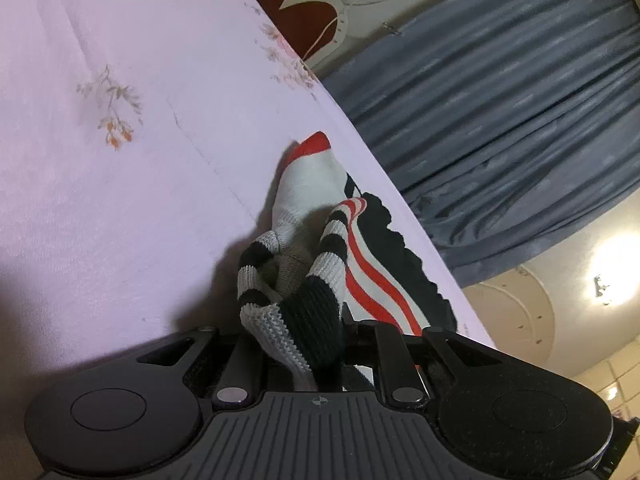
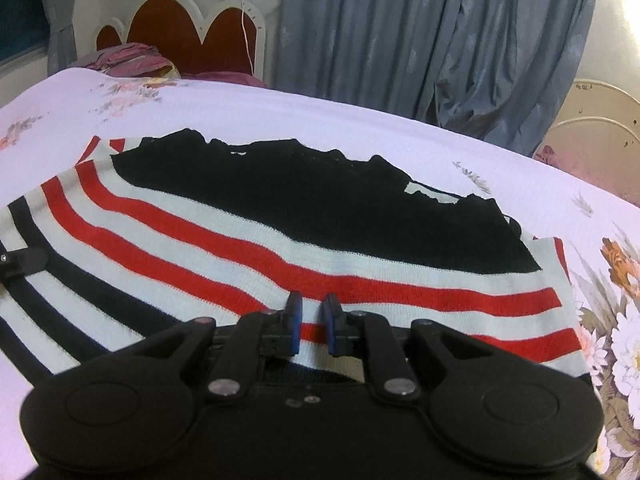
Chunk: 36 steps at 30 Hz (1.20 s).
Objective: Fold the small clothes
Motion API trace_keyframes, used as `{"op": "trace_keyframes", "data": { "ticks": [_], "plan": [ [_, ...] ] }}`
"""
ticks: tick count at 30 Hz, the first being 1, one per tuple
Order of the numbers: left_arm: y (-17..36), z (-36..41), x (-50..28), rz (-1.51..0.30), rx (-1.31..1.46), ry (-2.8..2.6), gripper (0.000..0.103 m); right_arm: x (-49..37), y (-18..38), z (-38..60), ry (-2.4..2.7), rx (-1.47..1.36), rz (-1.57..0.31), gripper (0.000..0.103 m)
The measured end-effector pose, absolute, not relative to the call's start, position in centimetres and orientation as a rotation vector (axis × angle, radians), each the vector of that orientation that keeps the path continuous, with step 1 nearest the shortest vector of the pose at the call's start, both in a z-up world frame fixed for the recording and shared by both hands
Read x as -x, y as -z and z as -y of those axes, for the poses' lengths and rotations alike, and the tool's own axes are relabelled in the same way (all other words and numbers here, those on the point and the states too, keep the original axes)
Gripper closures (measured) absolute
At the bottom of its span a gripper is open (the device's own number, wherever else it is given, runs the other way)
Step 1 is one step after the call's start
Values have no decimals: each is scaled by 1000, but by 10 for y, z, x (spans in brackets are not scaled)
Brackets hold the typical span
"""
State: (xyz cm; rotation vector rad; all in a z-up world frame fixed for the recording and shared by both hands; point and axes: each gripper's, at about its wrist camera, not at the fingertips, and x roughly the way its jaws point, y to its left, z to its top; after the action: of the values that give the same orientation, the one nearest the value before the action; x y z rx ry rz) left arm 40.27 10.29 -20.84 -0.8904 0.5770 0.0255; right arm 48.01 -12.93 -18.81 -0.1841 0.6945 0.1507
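My left gripper (image 1: 308, 344) was clamped on a bunched fold of the striped knit garment (image 2: 280, 248). The ribbed black and grey edge filled the gap between the jaws, so the pads themselves were hidden under cloth. From that view the fabric rose off the lilac floral bedsheet (image 1: 120, 160) in a loose peak. I judged I was holding that corner lifted so it could be carried over the body as a fold. A red-tipped white part of the same garment (image 1: 308, 168) trailed away toward the bed edge.

My right gripper (image 2: 313, 312) had its 2 blue-padded fingers (image 2: 295, 312) drawn nearly together over the white and red stripes. A narrow strip of cloth showed in the gap, with no fabric visibly pinched. I read it as closed and empty, resting low on the near hem, probably to pin the garment flat while the other side was lifted. Whether the tips actually pressed the cloth I could not tell.

The garment lay spread across the bed. Its black scalloped-edged panel (image 2: 320, 208) sat on top at the far side. The red stripes ran across the middle, and dark stripes ran toward the left edge of that view. A dark clip-like part (image 2: 24, 260) touched the cloth there. It was likely my other gripper.

The blue curtain (image 2: 400, 40) and red headboard (image 2: 192, 40) stood behind.
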Motion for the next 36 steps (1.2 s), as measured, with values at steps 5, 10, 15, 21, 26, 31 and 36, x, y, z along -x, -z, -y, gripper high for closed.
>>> {"op": "trace_keyframes", "data": {
  "ticks": [5,10,15,21,26,31,36],
  "plan": [
    [179,-88,-405,-572,800,-61,89,-482,187,138,-190,154,-694,91],
    [127,-49,-417,-573,636,-44,89,-495,167,182,-279,-74,-780,96],
    [78,22,-432,-579,433,40,89,-484,144,263,-226,-321,-726,93],
    [70,134,-450,-638,199,187,89,-464,129,343,-141,-417,-675,93],
    [107,215,-459,-780,61,271,88,-446,130,395,-97,-478,-686,93],
    [110,239,-451,-815,7,372,25,-441,139,418,-146,-577,-719,62],
    [66,214,-427,-741,81,432,22,-447,134,411,-224,-610,-697,46]
  ]
}}
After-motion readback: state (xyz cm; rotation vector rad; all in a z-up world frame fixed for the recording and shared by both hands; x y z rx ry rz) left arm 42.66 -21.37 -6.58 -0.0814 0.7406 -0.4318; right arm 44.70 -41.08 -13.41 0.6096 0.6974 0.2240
